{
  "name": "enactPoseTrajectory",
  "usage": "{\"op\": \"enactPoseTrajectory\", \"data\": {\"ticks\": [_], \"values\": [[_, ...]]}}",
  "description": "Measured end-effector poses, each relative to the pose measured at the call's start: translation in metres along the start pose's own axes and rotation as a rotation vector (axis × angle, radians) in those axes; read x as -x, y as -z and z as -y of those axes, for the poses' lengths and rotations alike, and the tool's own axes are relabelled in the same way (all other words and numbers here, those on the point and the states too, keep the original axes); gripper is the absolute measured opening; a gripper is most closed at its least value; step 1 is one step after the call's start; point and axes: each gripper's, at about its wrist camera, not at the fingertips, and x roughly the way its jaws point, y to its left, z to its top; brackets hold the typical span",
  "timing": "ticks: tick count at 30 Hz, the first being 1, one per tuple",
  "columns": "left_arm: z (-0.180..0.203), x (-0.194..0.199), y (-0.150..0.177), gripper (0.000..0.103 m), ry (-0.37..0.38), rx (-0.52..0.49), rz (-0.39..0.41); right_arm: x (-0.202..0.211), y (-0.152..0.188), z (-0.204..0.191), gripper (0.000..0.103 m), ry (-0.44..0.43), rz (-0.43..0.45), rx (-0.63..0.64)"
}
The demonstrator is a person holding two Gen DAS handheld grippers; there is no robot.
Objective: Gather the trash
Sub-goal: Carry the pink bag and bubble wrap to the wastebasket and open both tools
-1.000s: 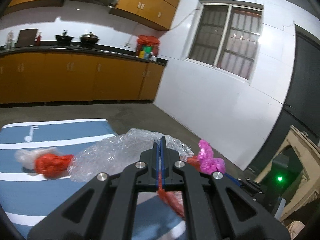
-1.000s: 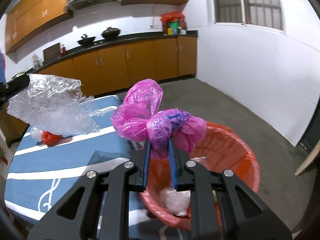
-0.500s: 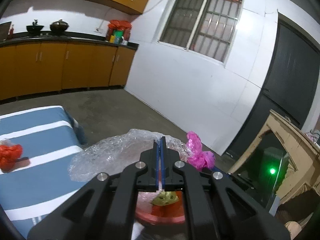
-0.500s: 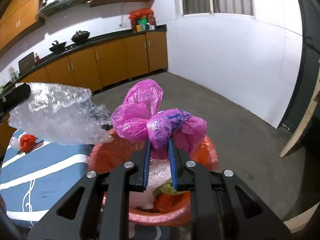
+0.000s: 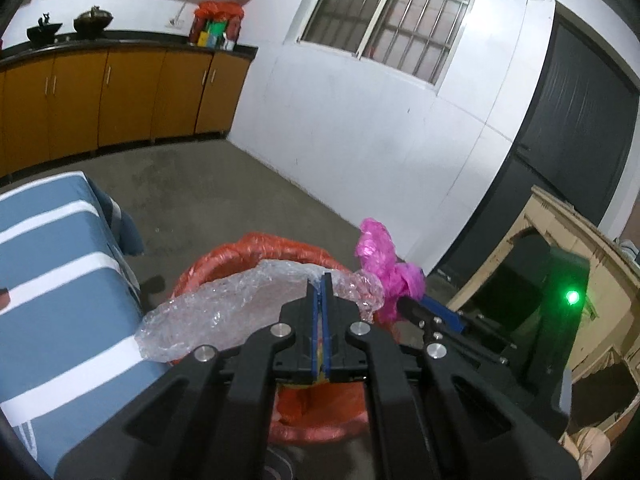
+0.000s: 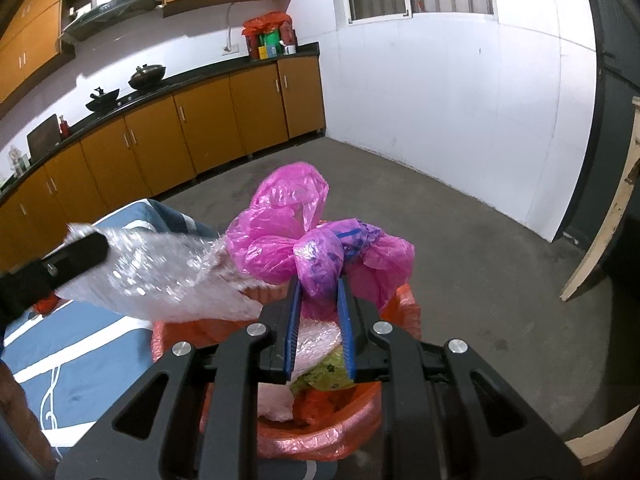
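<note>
My left gripper (image 5: 321, 280) is shut on a sheet of clear bubble wrap (image 5: 240, 312) and holds it over the red-lined trash bin (image 5: 248, 248). It also shows in the right wrist view (image 6: 160, 284). My right gripper (image 6: 318, 284) holds a crumpled pink plastic bag (image 6: 304, 236) above the same bin (image 6: 320, 436); its jaws stand wider apart than before, with the bag still between them. The bin holds bubble wrap, a green-yellow wrapper (image 6: 324, 372) and red plastic. The pink bag also shows in the left wrist view (image 5: 384, 264).
A table with a blue-and-white striped cloth (image 5: 48, 280) stands left of the bin; a red scrap (image 6: 46, 304) lies on it. Orange kitchen cabinets (image 6: 200, 128) line the far wall. A wooden frame and a device with a green light (image 5: 572, 298) are to the right.
Both grippers have moved right from over the table to above the bin. The right jaws have widened around the pink bag. The left stays shut on the bubble wrap.
</note>
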Motion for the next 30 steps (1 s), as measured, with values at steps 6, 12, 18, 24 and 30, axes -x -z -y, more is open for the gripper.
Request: {"op": "enactPoseTrajectory", "data": {"ticks": [6,12,18,24,30], "values": [[-0.013,-0.009,0.008,0.018,-0.010,0.014,-0.035,-0.005,0.003,0.001,0.030,-0.034,-0.014,0.003],[-0.025,-0.007,0.010,0.028,-0.008,0.043,-0.040,-0.003,0.005,0.001,0.038,-0.034,-0.011,0.004],[-0.029,0.001,0.008,0.035,-0.027,0.045,-0.024,0.001,0.003,0.002,0.038,-0.011,-0.009,0.008],[-0.046,0.020,0.010,0.048,-0.105,0.055,0.019,0.004,0.002,-0.005,0.042,-0.009,-0.001,0.026],[-0.079,0.053,0.015,0.058,-0.209,0.087,0.070,0.008,0.000,-0.024,0.049,-0.026,0.019,0.061]]}}
